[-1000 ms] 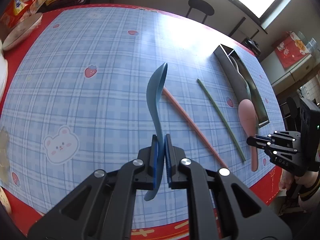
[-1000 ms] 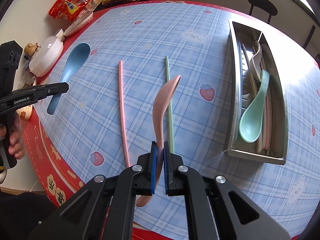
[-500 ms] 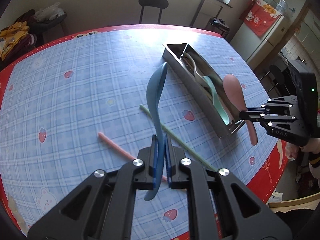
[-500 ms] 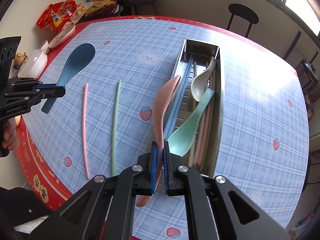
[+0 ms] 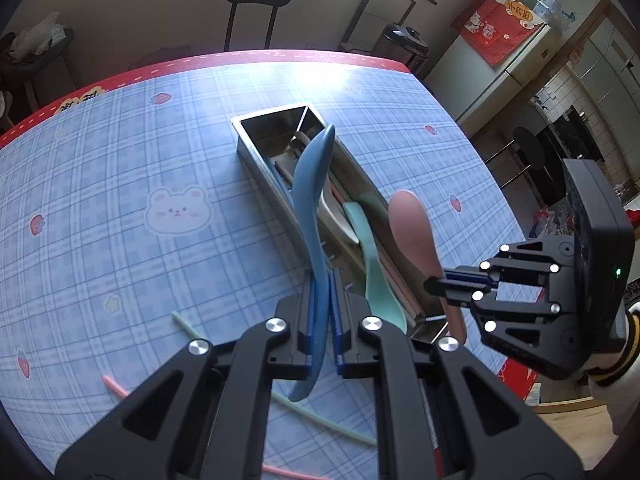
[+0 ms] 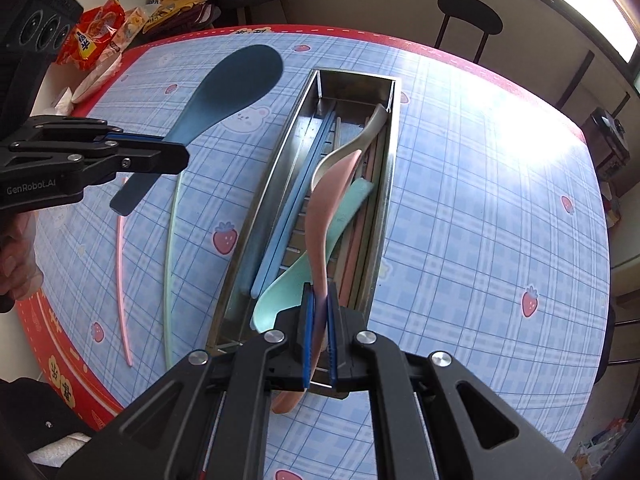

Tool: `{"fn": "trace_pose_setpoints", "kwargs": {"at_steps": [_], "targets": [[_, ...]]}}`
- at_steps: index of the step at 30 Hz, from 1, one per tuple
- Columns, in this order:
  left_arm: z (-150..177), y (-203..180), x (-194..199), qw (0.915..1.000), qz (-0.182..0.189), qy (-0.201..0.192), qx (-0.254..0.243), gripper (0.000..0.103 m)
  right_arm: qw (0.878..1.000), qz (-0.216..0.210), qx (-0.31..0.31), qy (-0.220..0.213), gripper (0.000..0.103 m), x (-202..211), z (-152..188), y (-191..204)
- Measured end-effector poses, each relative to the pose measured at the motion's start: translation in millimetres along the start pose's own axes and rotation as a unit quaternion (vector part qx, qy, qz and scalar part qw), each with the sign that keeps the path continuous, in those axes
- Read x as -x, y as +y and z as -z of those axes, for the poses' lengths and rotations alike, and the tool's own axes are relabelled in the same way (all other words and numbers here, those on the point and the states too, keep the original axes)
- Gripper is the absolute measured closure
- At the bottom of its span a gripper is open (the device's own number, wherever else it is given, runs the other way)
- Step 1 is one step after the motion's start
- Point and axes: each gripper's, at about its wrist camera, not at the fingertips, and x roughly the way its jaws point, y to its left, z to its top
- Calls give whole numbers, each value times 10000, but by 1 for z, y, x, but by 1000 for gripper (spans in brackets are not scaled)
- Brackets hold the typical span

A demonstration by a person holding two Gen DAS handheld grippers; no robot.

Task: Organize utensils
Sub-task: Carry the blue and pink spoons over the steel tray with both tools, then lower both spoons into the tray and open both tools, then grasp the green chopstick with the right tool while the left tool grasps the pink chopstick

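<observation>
In the left wrist view the left gripper (image 5: 322,308) clamps a smooth blue spoon (image 5: 312,200) above the steel tray (image 5: 272,120) at 12 o'clock, while in the right wrist view the right gripper (image 6: 318,332) grips a pink spoon (image 6: 324,216) over the same tray (image 6: 392,128), likely needing lowering and release among glossy plastic utensils.

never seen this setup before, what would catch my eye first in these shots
Two big plastic spoons held up in mid-air: a dark blue spoon pinched in the left claw, and a pink spoon pinched in the right claw, above the tray. Next, the long stainless steel utensil tray mid-table, already holding a mint green spoon and chopsticks, on a blue checked tablecloth.
</observation>
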Motion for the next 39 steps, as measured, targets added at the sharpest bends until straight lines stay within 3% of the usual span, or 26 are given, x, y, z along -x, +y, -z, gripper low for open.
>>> {"fn": "trace_pose_setpoints", "kwargs": {"at_steps": [6, 13, 17, 21, 30, 33, 39], "targets": [[-32, 0, -31, 9985, 244, 50, 494, 92, 9999, -89, -141, 43, 97, -8, -10, -4], [-58, 0, -56, 9966, 285, 132, 764, 92, 9994, -158, -278, 114, 97, -20, -13, -7], [-67, 1, -55, 9980, 163, 95, 608, 73, 9992, -144, -373, 3, 95, -17, -15, -6], [-69, 9, -39, 9988, 14, -19, 497, 71, 9993, -141, -320, -90, 90, -5, -13, -1], [-35, 42, 14, 9978, -472, -207, 412, 58, 9989, -221, -328, -246, 87, 16, -4, 13], [-13, 54, 34, 9960, -723, -297, 426, 46, 9987, -288, -341, -258, 86, 19, 2, 23], [37, 80, 64, 9914, -1173, -265, 510, 37, 9985, -398, -261, -260, 83, 19, 10, 46]]}}
